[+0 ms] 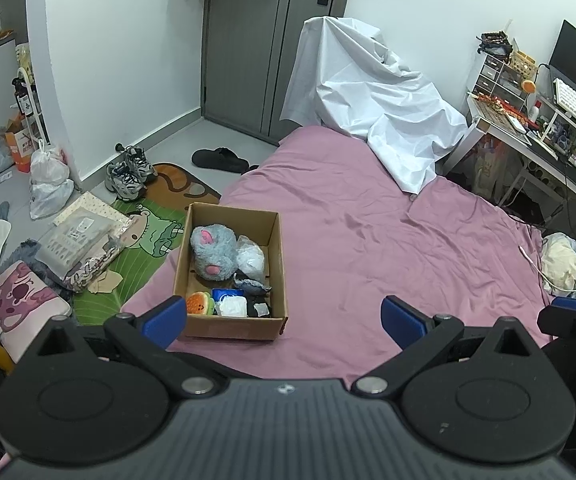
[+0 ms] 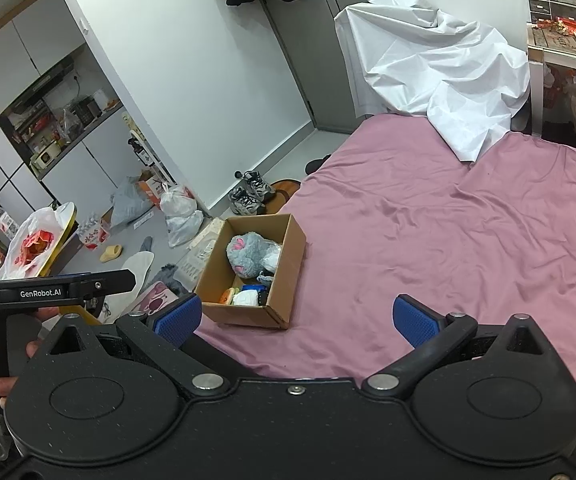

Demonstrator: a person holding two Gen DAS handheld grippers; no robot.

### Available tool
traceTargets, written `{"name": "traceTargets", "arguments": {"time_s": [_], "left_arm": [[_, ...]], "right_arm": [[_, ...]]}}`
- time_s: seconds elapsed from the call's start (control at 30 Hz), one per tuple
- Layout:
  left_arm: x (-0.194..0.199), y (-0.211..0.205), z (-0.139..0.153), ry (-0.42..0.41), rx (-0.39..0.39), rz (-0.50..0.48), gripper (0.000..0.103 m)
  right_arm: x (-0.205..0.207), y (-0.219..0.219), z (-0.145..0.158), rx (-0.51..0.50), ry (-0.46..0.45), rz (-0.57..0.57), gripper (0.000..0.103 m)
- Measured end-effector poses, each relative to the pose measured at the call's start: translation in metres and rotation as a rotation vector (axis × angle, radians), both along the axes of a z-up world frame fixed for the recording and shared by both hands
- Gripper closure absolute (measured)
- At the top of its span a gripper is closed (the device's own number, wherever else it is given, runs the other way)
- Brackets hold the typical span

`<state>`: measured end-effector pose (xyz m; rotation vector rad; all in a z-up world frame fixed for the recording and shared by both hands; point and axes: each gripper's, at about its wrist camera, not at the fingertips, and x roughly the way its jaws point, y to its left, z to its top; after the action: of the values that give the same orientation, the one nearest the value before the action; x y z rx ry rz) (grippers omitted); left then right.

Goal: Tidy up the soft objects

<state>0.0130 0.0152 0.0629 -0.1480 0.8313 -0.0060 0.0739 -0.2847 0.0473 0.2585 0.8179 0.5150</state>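
Note:
A cardboard box (image 1: 278,248) sits on the pink bed sheet (image 1: 368,248) near the bed's left edge. Inside lie a grey plush mouse (image 1: 213,254), a white soft bag (image 1: 250,260), an orange burger plush (image 1: 200,304), a white packet (image 1: 232,306) and other small items. The box also shows in the right wrist view (image 2: 288,248), with the grey plush (image 2: 246,254) in it. My left gripper (image 1: 284,318) is open and empty, just short of the box's near side. My right gripper (image 2: 298,316) is open and empty, above the sheet to the right of the box.
A white cloth (image 1: 376,100) drapes over something at the bed's far end. A desk (image 1: 548,140) with clutter stands at right. On the floor at left lie sneakers (image 1: 130,172), plastic bags (image 1: 48,184), a pillow (image 1: 20,300) and a green mat (image 1: 144,248). A crumpled blanket (image 1: 568,268) lies at the bed's right edge.

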Motion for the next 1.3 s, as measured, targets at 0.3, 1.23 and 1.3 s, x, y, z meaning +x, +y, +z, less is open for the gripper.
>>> {"name": "traceTargets", "arguments": {"time_s": [0.3, 1.23, 1.3], "left_arm": [[0.0016, -0.0006, 0.0000, 0.005, 0.001, 0.000, 0.001], [0.0027, -0.0015, -0.0030, 0.003, 0.003, -0.004, 0.001], [0.0023, -0.0012, -0.0033, 0.002, 0.001, -0.006, 0.001]], "right_arm": [[0.0000, -0.0011, 0.0003, 0.000, 0.000, 0.001, 0.000], [-0.0021, 0.0018, 0.0016, -0.001, -0.003, 0.012, 0.000], [-0.0021, 0.0026, 0.0017, -0.002, 0.000, 0.011, 0.000]]}}
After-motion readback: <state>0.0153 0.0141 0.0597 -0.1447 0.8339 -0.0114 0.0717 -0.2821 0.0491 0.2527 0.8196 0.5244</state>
